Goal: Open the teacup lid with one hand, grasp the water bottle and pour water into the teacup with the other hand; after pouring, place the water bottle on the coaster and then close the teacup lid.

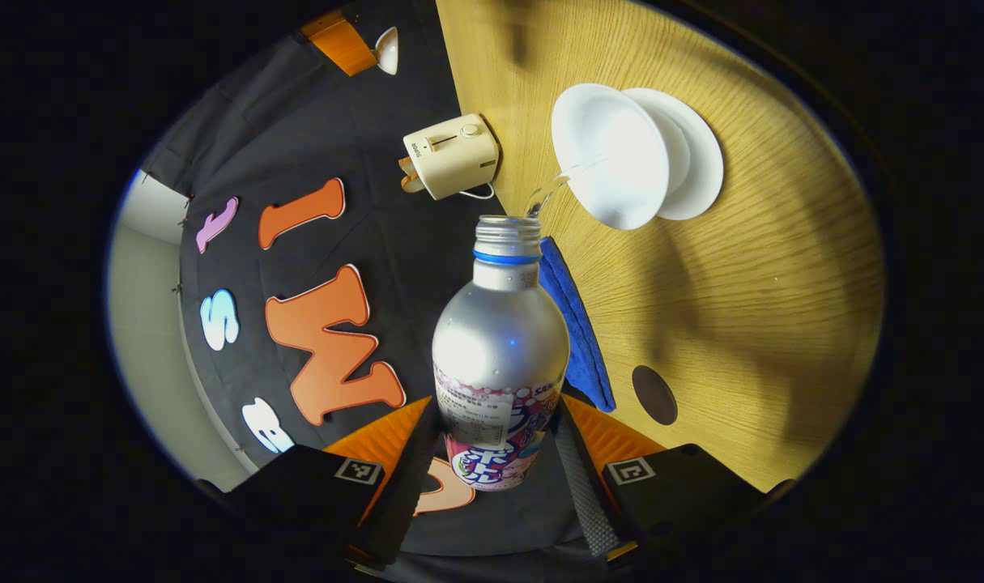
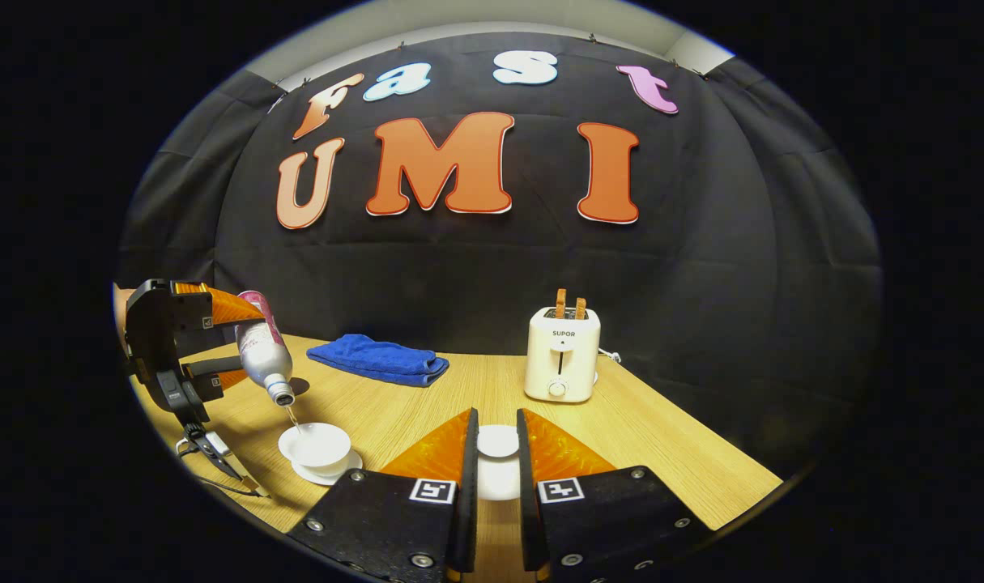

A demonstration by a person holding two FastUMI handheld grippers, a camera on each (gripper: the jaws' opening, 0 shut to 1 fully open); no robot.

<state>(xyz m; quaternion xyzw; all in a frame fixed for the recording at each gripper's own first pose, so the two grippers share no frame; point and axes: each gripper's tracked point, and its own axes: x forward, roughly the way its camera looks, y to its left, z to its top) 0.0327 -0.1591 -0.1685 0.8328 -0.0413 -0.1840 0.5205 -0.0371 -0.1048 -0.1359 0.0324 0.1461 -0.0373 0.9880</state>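
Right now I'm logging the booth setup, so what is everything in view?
water bottle: one, silver, tilted over the teacup, pouring, held by the left gripper.
teacup: one, white, lid off, on its saucer.
saucer: one, white, on the table's left side.
teacup lid: one, white, between the right gripper's fingers.
cloth: one, blue, folded, at the table's back.
toaster: one, cream, two toast slices in it, back right.
coaster: one, dark, round, on the table.
table: one, light wood.
left gripper: shut on the bottle.
right gripper: shut on the lid.
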